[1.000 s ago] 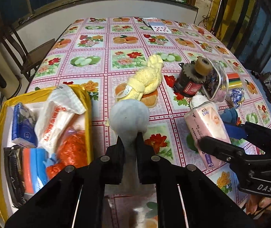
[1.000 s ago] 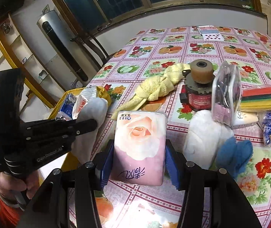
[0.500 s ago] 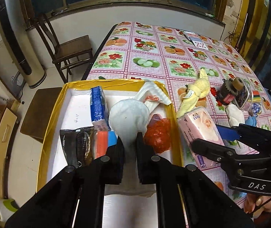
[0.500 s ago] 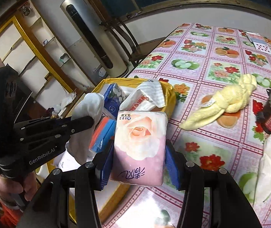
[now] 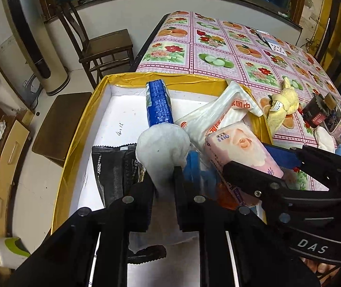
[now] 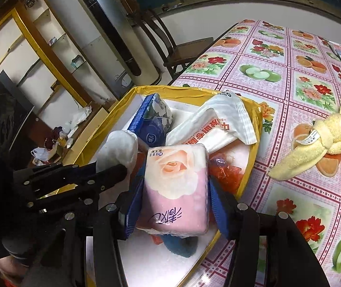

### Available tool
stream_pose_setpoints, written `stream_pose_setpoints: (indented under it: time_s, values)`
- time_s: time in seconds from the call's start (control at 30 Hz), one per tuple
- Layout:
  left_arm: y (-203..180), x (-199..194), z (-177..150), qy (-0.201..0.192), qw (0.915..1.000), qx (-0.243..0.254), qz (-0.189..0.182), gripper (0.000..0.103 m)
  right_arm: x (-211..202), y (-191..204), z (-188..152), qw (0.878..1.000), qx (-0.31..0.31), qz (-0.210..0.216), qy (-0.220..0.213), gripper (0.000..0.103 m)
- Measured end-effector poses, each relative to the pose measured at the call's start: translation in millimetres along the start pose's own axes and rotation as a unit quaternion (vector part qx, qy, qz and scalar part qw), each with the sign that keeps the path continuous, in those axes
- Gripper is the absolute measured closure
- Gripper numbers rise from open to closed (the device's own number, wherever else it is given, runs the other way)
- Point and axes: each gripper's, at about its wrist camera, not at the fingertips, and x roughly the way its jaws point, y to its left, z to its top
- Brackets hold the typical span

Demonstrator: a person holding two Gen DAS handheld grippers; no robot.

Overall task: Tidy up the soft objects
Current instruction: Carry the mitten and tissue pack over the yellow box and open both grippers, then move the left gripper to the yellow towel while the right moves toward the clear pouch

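My left gripper [image 5: 164,171] is shut on a pale grey-white sock [image 5: 162,147], which hangs over the yellow-rimmed white box [image 5: 160,77]. The same sock [image 6: 119,149] shows at the left of the right wrist view. My right gripper [image 6: 174,189] is shut on a pink tissue pack with a rose print [image 6: 176,184], held above the box [image 6: 194,91]; that pack [image 5: 239,147] sits just right of the sock. Inside the box lie a blue tissue pack [image 5: 159,104], a white plastic bag [image 5: 220,117], a black packet [image 5: 113,167] and something orange-red [image 6: 226,174].
A yellow towel [image 6: 318,141] lies on the flowered tablecloth [image 6: 289,71] right of the box. A dark jar [image 5: 317,113], a white sock [image 5: 324,137] and small packets sit at the far right. A wooden chair [image 5: 103,45] and a tall white appliance [image 5: 27,38] stand beyond the table.
Both grippers have swung left from the table's middle to above the box, carrying the sock and the tissue pack. Both have kept their hold.
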Motion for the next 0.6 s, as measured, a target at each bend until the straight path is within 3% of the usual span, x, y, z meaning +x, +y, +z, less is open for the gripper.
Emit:
stream_pose_setpoints:
  time_s: [0.07, 0.17, 0.27, 0.53, 0.6]
  values:
    - [3, 0, 1, 0.001, 0.9999, -0.01, -0.013, 0.083, -7, -5, -2, 1.0, 0.011, 0.017, -0.006, 0.046]
    - [3, -5, 1, -0.004, 0.9997, -0.023, -0.01, 0.07, -22, -10, -6, 0.999, 0.021, 0.033, -0.021, 0.046]
    - [-1, -13, 1, -0.013, 0.9997, -0.019, -0.008, 0.07, -40, -16, -10, 0.998, 0.023, 0.038, -0.036, 0.046]
    - [-31, -38, 3, -0.038, 0.9991, -0.002, -0.016, 0.062, -97, -50, -39, 0.997, 0.03, 0.028, -0.069, 0.046]
    - [-46, -43, 3, -0.044, 0.9986, 0.008, -0.026, 0.061, -113, -66, -51, 0.996, 0.032, 0.006, -0.079, 0.045]
